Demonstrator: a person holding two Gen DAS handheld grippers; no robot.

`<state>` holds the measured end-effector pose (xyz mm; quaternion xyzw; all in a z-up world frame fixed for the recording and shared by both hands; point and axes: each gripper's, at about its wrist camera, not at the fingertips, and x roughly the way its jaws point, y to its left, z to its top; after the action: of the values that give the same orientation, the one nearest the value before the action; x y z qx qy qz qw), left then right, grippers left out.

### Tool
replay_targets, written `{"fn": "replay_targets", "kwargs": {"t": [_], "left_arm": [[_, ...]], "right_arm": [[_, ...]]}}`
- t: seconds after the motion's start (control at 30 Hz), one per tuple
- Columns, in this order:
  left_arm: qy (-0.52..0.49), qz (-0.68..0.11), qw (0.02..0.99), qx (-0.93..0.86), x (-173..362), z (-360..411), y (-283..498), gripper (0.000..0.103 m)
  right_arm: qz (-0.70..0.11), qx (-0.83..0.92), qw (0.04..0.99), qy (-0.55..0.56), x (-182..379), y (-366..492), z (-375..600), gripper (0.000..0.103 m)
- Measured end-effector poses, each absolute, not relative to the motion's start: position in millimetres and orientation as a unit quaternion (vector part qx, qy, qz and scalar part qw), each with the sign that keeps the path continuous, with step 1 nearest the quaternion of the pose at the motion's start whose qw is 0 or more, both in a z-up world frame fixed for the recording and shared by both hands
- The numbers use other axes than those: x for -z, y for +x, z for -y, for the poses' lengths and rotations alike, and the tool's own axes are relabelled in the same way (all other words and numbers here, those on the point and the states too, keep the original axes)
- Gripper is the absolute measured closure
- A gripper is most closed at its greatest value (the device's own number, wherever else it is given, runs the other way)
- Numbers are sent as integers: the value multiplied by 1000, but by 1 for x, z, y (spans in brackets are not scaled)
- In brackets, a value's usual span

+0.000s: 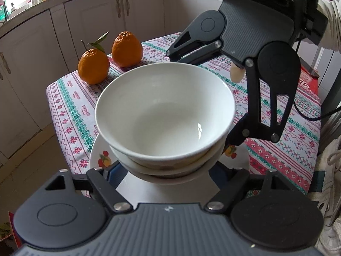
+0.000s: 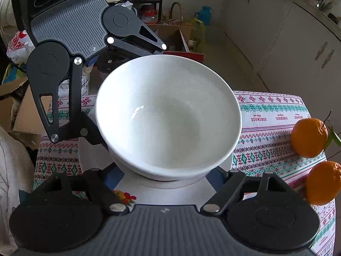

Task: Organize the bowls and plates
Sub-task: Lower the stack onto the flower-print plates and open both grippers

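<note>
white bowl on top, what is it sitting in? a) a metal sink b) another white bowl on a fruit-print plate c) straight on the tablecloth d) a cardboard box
b: the top white bowl nests in a second white bowl, whose rims show just under it, and that stack rests on the plate with fruit print on the patterned tablecloth.

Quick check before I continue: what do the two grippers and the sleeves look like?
Both the left gripper and the right gripper match: black linkage fingers, round black pivot discs, silver screws, ribbed grey body. A black cable trails from the right one. The sleeve is cream-white.
</note>
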<state>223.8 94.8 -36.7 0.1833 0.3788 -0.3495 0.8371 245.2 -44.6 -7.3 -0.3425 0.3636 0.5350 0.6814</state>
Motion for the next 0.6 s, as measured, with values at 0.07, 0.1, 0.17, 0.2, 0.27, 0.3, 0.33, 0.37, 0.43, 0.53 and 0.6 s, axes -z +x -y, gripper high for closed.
{"fn": "replay_targets", "kwargs": {"t": [0.07, 0.1, 0.17, 0.2, 0.27, 0.3, 0.33, 0.37, 0.43, 0.53, 0.6], "left_arm": [[178, -380, 837, 351, 37, -96, 225, 21], [177, -379, 837, 352, 37, -97, 225, 21], [178, -378, 837, 354, 37, -97, 225, 21], [179, -378, 837, 354, 37, -97, 226, 21], [180, -377, 836, 355, 37, -96, 226, 21], [179, -377, 836, 356, 37, -97, 226, 21], [179, -377, 836, 356, 37, -97, 226, 21], [179, -377, 836, 356, 37, -97, 226, 21], [181, -375, 837, 356, 37, -97, 225, 21], [185, -370, 842, 346, 37, -95, 221, 19], [185, -364, 846, 342, 34, -94, 215, 10]], "right_arm": [[-365, -534, 682, -340, 7, 246, 45, 18], [-367, -534, 682, -338, 8, 246, 45, 18], [-375, -534, 681, -332, 8, 250, 45, 17], [-379, -534, 680, -330, 9, 251, 45, 17], [-384, -532, 681, -325, 10, 253, 46, 17], [-383, -532, 682, -324, 10, 253, 46, 17], [-383, -532, 682, -324, 10, 252, 46, 17], [-383, -531, 683, -324, 11, 252, 46, 17], [-381, -529, 685, -325, 11, 251, 46, 17], [-378, -524, 690, -326, 9, 248, 47, 16], [-375, -521, 697, -320, 5, 246, 50, 13]]}}
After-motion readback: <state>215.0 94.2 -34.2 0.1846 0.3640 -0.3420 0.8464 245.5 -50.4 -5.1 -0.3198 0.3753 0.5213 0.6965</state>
